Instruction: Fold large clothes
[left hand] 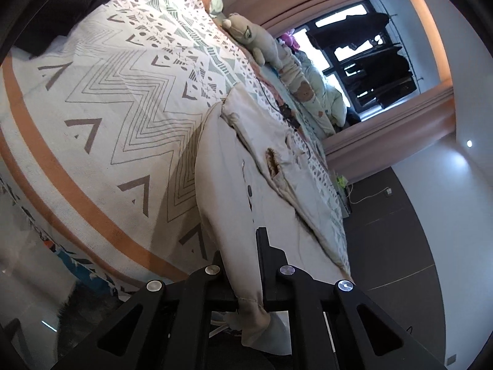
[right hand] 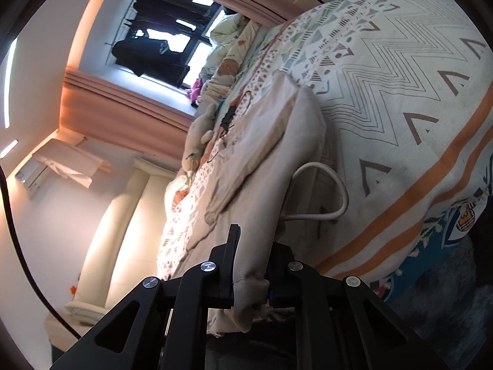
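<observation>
A large beige garment (left hand: 234,166) with dark buttons and a zip lies stretched over the patterned bedspread (left hand: 101,98). My left gripper (left hand: 246,265) is shut on one of its near corners, the cloth bunched between the black fingers. In the right wrist view the same beige garment (right hand: 262,160) runs away from me across the bedspread (right hand: 400,92). My right gripper (right hand: 252,265) is shut on another near corner of it. A white cord loop (right hand: 332,185) hangs at the garment's edge. Both held corners are lifted above the bed's near edge.
A plush toy (left hand: 255,37) and a pile of pale bedding (left hand: 320,98) lie along the bed's far side by the window. Dark folded clothes (left hand: 55,9) sit at one end of the bed. A black cable (left hand: 283,111) lies beyond the garment. Dark floor (left hand: 400,246) borders the bed.
</observation>
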